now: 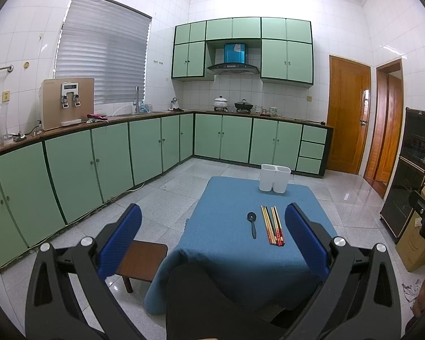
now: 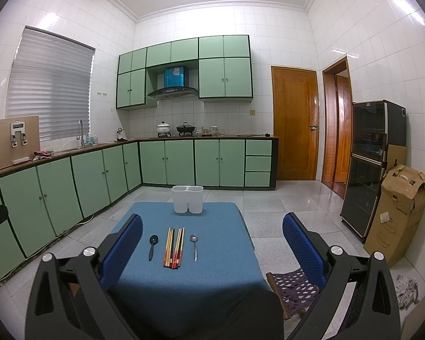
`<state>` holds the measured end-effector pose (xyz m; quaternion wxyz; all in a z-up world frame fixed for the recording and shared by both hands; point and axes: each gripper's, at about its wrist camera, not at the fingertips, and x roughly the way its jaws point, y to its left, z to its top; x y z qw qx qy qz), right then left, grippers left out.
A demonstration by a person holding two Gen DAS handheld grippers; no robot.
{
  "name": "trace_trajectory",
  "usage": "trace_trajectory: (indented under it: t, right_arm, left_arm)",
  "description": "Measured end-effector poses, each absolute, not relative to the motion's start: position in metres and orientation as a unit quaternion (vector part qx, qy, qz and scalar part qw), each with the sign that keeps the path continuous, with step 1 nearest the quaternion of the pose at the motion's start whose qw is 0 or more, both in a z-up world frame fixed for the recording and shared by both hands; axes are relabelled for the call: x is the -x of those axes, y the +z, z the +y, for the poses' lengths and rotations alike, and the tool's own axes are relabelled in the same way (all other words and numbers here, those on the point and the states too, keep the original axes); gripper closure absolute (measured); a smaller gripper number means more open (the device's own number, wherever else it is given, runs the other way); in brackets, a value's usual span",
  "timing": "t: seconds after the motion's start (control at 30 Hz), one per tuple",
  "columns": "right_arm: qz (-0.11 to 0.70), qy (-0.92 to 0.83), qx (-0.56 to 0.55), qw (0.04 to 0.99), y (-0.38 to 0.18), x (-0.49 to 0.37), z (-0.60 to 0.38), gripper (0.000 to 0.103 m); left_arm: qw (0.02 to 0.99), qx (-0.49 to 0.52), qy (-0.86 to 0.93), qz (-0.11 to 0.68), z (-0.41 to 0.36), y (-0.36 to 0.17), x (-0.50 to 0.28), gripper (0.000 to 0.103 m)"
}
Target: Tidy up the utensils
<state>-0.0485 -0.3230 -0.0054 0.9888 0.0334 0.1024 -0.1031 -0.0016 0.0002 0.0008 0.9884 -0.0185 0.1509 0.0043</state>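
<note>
Tools (image 2: 212, 236) (image 1: 212, 221) agape; stool (image 1: 143, 259) beside table (image 1: 240, 269), seemingly touching.

Green cabinets (image 2: 181, 161) run from nine to twelve o'clock, wooden door (image 2: 294, 123) at one, cardboard box (image 2: 396, 215) at three.

Home kitchen: green cabinets (image 2: 167, 161), range hood (image 2: 172, 90), sink faucet (image 2: 80, 131), pots on stove (image 2: 163, 128), tiled walls.

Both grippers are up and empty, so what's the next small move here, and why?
Probably lower the right gripper onto the metal spoon. Its jaws are wide open, the spoon lies apart from the chopsticks, and the white holder stands empty-looking at the far edge.
</note>
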Motion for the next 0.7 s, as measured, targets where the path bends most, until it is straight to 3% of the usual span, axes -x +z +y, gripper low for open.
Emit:
trace_trajectory:
  t: [0.7]
  right_arm:
    - [0.097, -0.105, -0.031, 0.989, 0.007, 0.054, -0.326, 0.006]
  left_arm:
    - [0.989, 0.019, 0.004, 0.149, 0.001, 0.003, 0.003, 0.005]
